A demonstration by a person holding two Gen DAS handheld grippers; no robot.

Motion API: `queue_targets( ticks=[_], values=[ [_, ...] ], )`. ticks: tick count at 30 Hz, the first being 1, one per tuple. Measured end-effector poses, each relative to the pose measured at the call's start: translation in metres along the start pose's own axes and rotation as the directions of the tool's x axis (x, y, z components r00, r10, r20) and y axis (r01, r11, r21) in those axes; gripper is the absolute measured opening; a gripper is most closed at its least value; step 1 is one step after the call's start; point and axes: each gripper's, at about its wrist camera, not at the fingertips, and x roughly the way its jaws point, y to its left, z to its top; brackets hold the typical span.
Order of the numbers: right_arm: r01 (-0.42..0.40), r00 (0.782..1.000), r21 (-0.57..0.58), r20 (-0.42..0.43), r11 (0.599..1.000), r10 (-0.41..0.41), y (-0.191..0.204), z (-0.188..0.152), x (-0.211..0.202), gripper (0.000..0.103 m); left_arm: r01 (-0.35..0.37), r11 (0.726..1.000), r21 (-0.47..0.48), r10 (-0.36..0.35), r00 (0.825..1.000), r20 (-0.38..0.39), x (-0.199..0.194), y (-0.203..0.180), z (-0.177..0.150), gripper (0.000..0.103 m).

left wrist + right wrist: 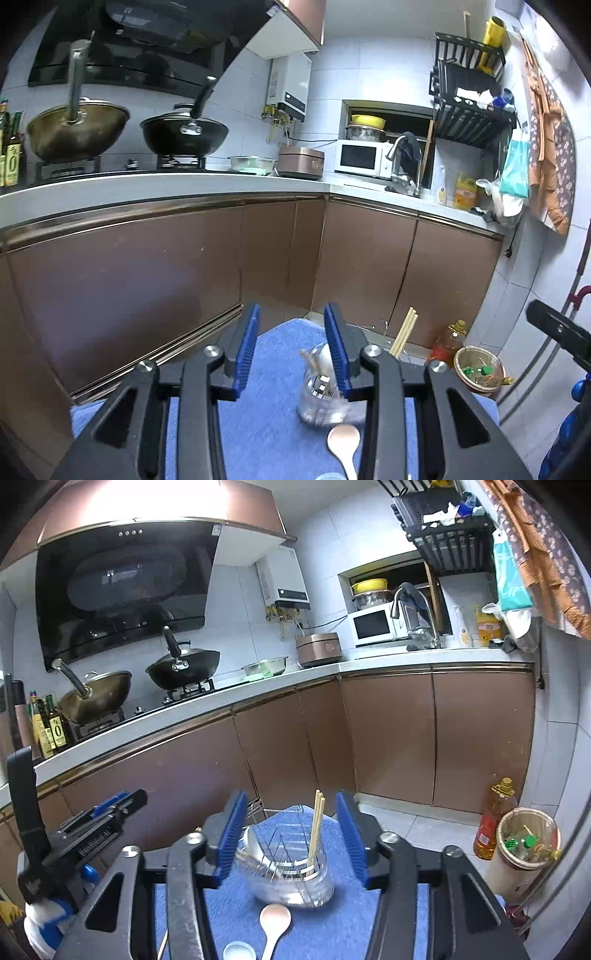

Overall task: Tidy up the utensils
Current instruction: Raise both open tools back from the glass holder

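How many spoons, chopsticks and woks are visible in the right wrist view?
Spoons: 2 (one lying on the blue mat, one standing in the glass container)
Chopsticks: 2 (both in the glass container)
Woks: 2 (both on the stove)
Total: 6

A large "0" stood on the yellow label of an oil bottle [58, 734] at the far left of the table, well left of the jaws; the same digit showed on that bottle's label [12, 166] in the left wrist view. Lettering on the other gripper's side [94, 843] and on the orange bottle [487, 629] by the sink was too blurred to read.
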Motion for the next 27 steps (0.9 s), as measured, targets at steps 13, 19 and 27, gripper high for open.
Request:
queue_targets(
  ticks=[13,19,27],
  values=[
    [-0.016,0.995,-0.038,0.095,0.999,0.020,0.029,-0.010,-0.093,0.103,-0.004,0.998,-0.067,0.003,1.000,-0.008,-0.103,0.031,-0.006,0.060],
    [-0.045,0.990,-0.031,0.134,0.999,0.048,0.033,-0.016,-0.124,0.103,0.021,0.997,-0.078,-0.020,1.000,0.011,-0.143,0.028,-0.010,0.061],
    [-0.059,0.992,-0.008,0.113,0.998,0.059,0.023,-0.030,-0.143,0.103,0.110,0.987,-0.120,-0.117,0.992,-0.054,-0.158,0.029,-0.028,0.061]
  ],
)
